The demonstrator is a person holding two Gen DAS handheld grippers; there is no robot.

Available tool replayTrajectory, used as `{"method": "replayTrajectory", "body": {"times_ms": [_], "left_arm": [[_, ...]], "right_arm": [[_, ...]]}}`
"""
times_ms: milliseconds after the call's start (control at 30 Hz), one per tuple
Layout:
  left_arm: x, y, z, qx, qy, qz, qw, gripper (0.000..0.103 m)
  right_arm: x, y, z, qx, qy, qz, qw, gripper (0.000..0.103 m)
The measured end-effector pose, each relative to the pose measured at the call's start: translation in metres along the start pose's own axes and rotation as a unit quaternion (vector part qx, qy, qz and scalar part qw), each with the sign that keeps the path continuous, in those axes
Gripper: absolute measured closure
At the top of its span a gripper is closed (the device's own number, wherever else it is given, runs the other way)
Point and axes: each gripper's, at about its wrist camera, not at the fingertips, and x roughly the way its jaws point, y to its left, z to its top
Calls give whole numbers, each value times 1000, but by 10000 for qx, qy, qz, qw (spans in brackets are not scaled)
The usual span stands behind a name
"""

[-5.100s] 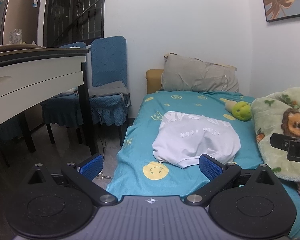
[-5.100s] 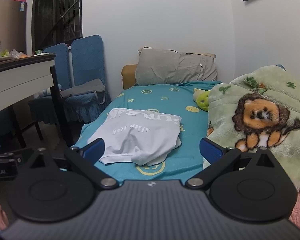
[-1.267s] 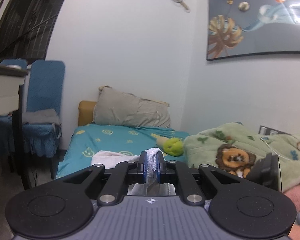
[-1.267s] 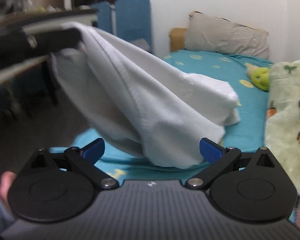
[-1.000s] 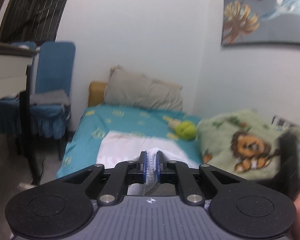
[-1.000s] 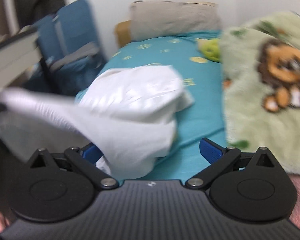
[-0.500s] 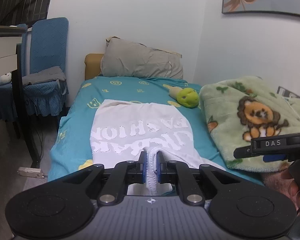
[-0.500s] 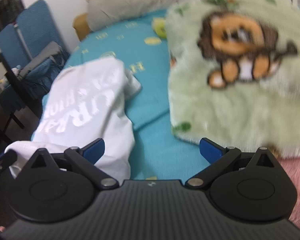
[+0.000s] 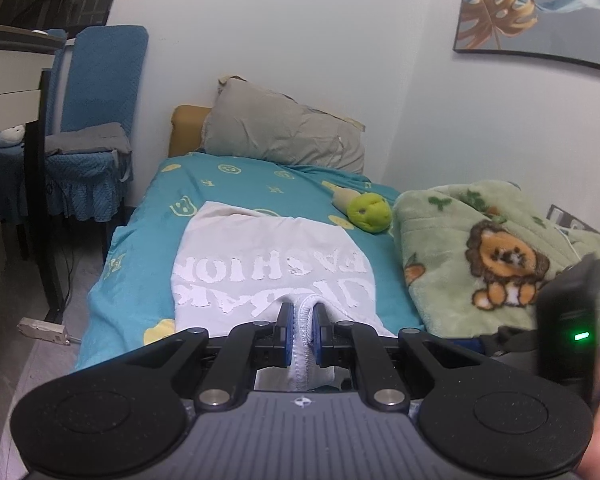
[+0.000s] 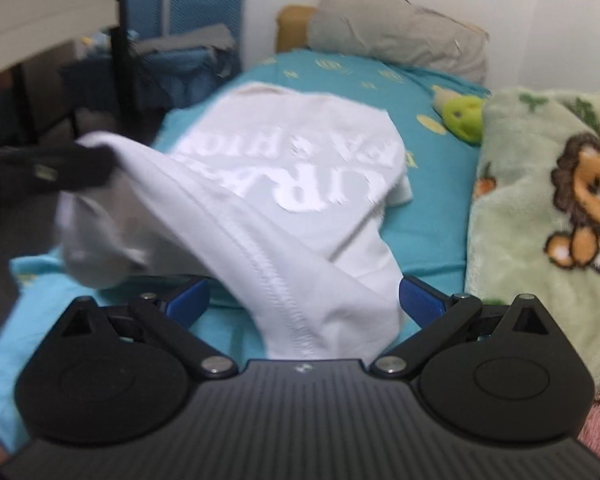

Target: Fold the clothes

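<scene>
right view blurred | left gripper (image 9: 300,330) pinches white shirt (image 9: 268,256) hem | right gripper (image 10: 304,300) spread wide, shirt draped between its fingers

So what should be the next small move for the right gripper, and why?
Probably shut the right gripper on the hem between its fingers. It is open, with the white T-shirt draped through the gap, while the left gripper is already shut on another edge. Both corners are needed to spread it on the bed.
</scene>
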Motion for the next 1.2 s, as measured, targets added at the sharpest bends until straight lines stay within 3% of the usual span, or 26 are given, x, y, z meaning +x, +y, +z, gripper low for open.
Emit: {"method": "replayTrajectory", "body": {"times_ms": [167, 233, 300, 367, 400, 467, 667, 733, 833, 1000, 1100, 1200], "left_arm": [[7, -1, -5, -26, 184, 191, 9996, 93], [9, -1, -6, -36, 258, 268, 9993, 93], [14, -3, -9, -14, 365, 290, 9989, 93], [18, -10, -13, 152, 439, 255, 9986, 93], [18, -13, -15, 239, 450, 250, 9984, 93], [18, -18, -20, 389, 471, 243, 9978, 92], [25, -30, -29, 821, 591, 242, 9946, 80], [27, -35, -32, 993, 583, 228, 9931, 65], [35, -46, -39, 1319, 630, 298, 9888, 61], [52, -55, -54, 1669, 665, 913, 9795, 58], [52, -49, -54, 1519, 619, 1499, 9750, 58], [40, -37, -44, 1133, 350, 1893, 9747, 48]], "right_arm": [[-13, -39, -6, 873, 88, -599, 9943, 0], [-30, -61, -9, 1486, -62, -492, 9877, 1], [-43, -70, -10, 1725, -359, -379, 9836, 12], [-47, -68, -6, 1631, -513, -210, 9850, 50], [-44, -63, -4, 1530, -510, -191, 9867, 59], [-37, -55, -3, 1398, -492, -116, 9889, 88], [-50, -52, 6, 1396, -977, 319, 9849, 92], [-57, -53, 7, 1447, -1139, 428, 9820, 93], [-62, -56, 8, 1585, -1217, 548, 9783, 93], [-64, -64, 8, 1924, -1341, 676, 9698, 92], [-65, -69, 7, 2042, -1428, 459, 9674, 92], [-60, -77, 6, 2183, -1337, 120, 9666, 92]]}}
